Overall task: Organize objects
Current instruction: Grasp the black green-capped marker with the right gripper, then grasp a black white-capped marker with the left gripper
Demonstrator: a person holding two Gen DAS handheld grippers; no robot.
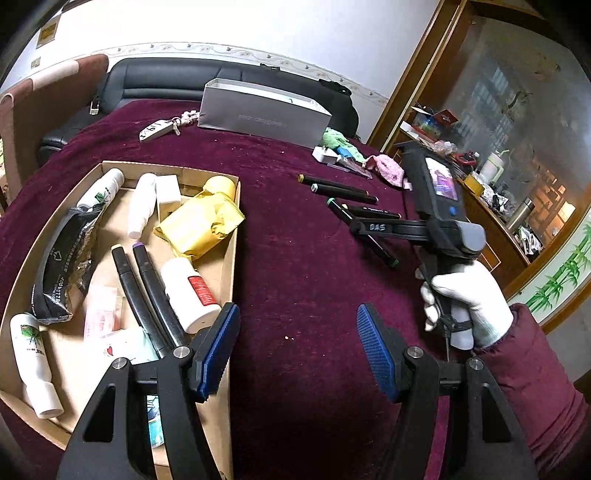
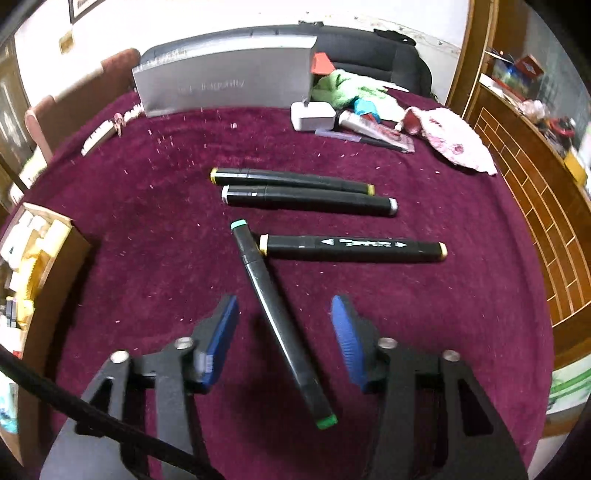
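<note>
1. Black leather sofa (image 1: pixel 166 79) behind the worktop, against a white wall (image 1: pixel 295 26) with a patterned border strip.
2. Wooden-framed glass cabinet (image 1: pixel 517 110) at right, shelves crowded with clutter.
3. Brown chair back (image 1: pixel 48 96) at left.
4. Bamboo-painted wall panel (image 1: pixel 565 273) low at right.

Both handheld black plastic two-finger grippers, left (image 1: pixel 298 350) and right (image 2: pixel 284 341), have ribbed blue rubber pads (image 1: pixel 218 350) and round silver screws at the pivots. The person's hand (image 1: pixel 467 301) wears a white knit glove and a puffy maroon sleeve (image 1: pixel 535 376). Right one's body reads "DAS", has a tiny lit screen.
</note>
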